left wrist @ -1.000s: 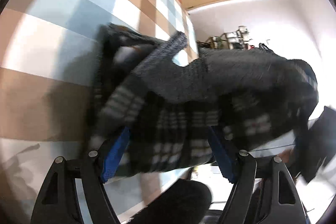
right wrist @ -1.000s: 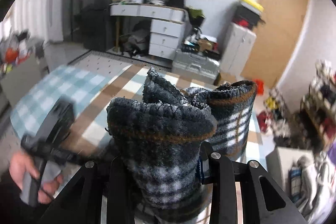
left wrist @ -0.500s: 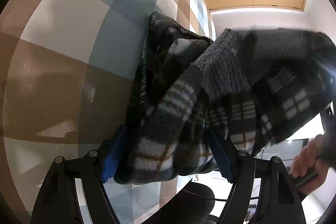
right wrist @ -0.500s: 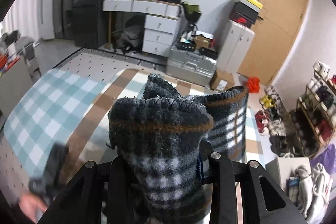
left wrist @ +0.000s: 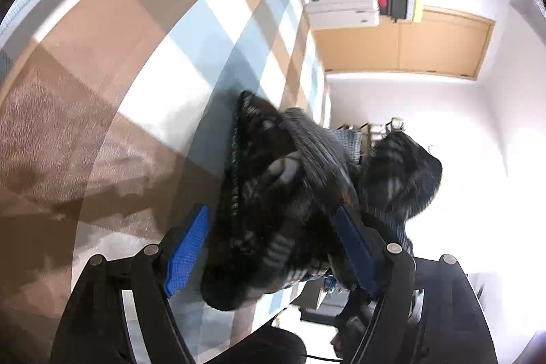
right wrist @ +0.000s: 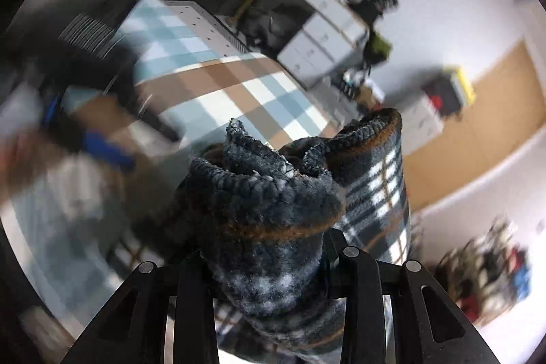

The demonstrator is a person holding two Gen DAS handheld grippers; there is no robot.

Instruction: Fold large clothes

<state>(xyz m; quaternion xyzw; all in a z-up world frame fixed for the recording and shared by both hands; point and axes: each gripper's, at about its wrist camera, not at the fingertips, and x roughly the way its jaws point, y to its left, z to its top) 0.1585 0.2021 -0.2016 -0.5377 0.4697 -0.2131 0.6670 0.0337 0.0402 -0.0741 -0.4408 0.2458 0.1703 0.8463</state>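
Fleece (right wrist: 273, 220), dark plaid and bunched thick, fills the lower centre of both views, lifted above the checked cloth (left wrist: 177, 84). The right gripper (right wrist: 269, 265) is clamped on a wad of it; the left gripper (left wrist: 269, 244) has its blue pads (left wrist: 186, 248) around another wad, seemingly gripping. No flat fold shows, so I judge most of the folding remains. Only the left view shows the cloth close up; only the right shows the fleece's brown-edged hem.

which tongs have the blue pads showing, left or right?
Left tongs: blue pads show on both sides of the dark plaid garment. On the right tongs the fabric covers the pads.
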